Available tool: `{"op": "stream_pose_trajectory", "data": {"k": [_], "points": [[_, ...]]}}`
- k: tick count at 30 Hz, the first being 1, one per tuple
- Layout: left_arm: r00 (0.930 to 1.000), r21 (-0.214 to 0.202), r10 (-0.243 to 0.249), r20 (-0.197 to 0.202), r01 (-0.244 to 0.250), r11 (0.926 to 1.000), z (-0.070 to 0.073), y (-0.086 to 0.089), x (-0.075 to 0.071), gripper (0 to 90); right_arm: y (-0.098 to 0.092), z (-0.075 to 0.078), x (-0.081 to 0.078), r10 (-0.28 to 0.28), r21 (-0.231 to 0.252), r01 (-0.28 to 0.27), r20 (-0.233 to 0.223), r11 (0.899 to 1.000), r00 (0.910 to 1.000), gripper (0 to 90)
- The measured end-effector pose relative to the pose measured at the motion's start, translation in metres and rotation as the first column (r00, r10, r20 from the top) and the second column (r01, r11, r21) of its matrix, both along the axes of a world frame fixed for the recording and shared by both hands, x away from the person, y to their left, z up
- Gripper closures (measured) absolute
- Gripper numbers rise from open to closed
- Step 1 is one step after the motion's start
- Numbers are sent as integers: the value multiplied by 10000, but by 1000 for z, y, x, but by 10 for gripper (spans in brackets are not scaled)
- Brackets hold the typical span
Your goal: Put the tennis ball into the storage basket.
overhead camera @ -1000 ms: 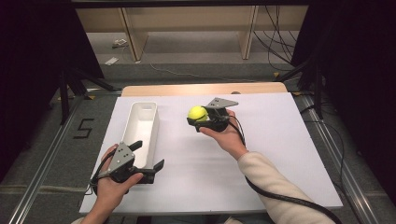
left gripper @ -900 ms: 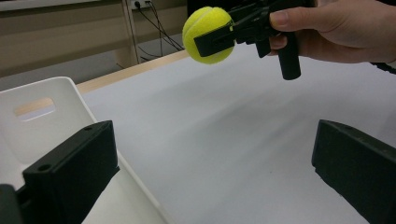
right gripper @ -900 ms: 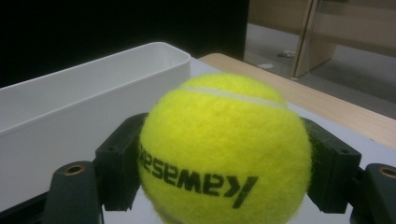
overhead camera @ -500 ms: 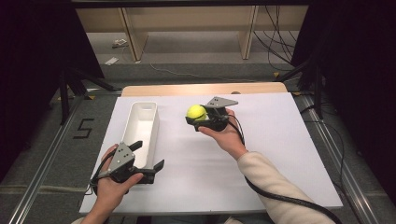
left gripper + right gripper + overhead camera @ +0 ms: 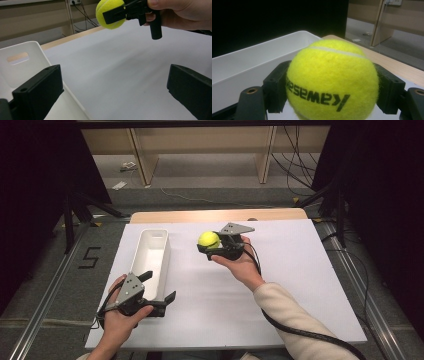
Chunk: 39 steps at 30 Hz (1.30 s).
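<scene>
Bin (image 5: 150, 251) toward left edge of table (image 5: 300, 285), lengthwise front to back. Ball (image 5: 208, 239) right of bin, clamped in right gripper (image 5: 212, 245), above table middle. Left gripper (image 5: 157, 292) near front left corner, astride bin's near end.

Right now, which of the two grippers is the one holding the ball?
The right gripper: its jaws are clamped on both sides of the yellow ball, lifted off the table. The left gripper is open and holds nothing, by the near end of the white bin.
</scene>
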State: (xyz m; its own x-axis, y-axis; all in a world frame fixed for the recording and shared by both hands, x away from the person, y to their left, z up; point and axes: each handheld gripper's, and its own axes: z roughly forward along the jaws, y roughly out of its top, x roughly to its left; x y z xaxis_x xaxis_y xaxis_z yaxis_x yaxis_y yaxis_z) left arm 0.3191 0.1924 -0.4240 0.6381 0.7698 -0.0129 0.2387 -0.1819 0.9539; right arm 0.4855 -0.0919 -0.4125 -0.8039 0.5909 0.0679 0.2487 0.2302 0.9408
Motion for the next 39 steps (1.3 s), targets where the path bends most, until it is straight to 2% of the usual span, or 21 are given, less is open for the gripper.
{"op": "stream_pose_trajectory", "data": {"k": [15, 39], "points": [[10000, 18, 0, 29, 0, 10000, 0, 0, 0, 0, 6, 6, -5, 165, 144, -167, 120, 9998, 9998, 263], [9999, 33, 26, 125, -26, 10000, 2, 0, -2, 0, 13, 8, -10, 326, 222, -326, 16, 9992, 9995, 263]]}}
